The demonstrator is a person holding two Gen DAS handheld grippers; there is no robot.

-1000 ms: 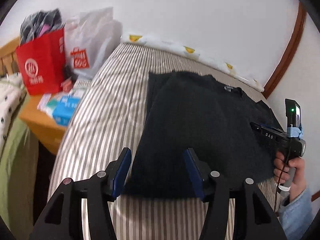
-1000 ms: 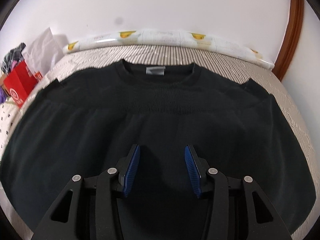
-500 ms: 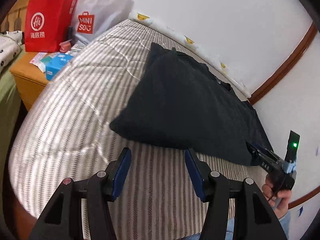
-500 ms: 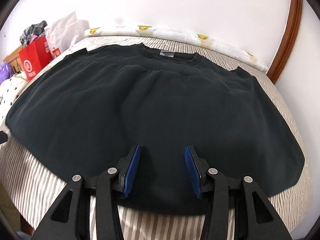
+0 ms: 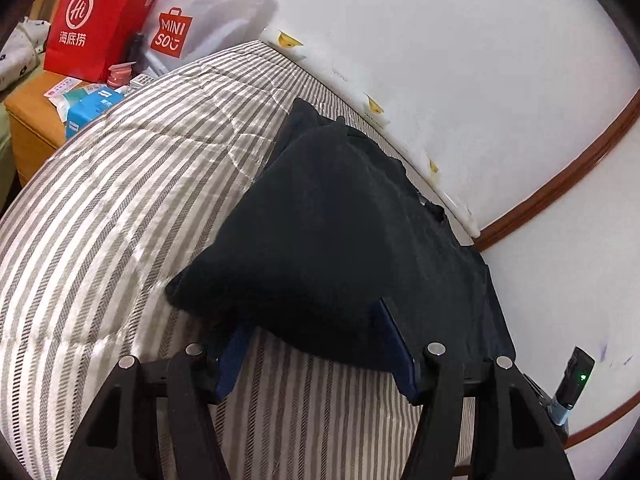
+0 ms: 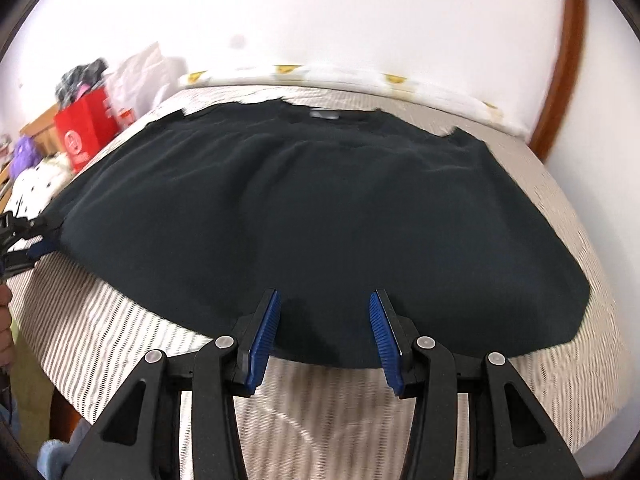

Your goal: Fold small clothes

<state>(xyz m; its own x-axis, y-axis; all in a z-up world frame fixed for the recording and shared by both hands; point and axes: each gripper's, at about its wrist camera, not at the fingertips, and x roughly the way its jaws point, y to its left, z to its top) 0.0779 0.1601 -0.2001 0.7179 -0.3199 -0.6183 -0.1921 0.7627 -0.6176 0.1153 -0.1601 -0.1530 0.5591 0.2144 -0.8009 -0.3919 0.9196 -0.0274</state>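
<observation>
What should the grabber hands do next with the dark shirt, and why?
Probably close both on the hem. The dark shirt lies flat on the striped bed; its near edge sits between the opening left gripper and within the open right gripper, neither pinching yet.

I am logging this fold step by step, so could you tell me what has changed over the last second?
The left gripper came down to the black sweater's near corner, jaws opening around the hem. The right gripper drew back to the near hem, open. Nothing is gripped; the sweater stays flat on the striped bed.

Matt black knit sweater; woven striped cloth bedcover; glossy red paper bag.
</observation>
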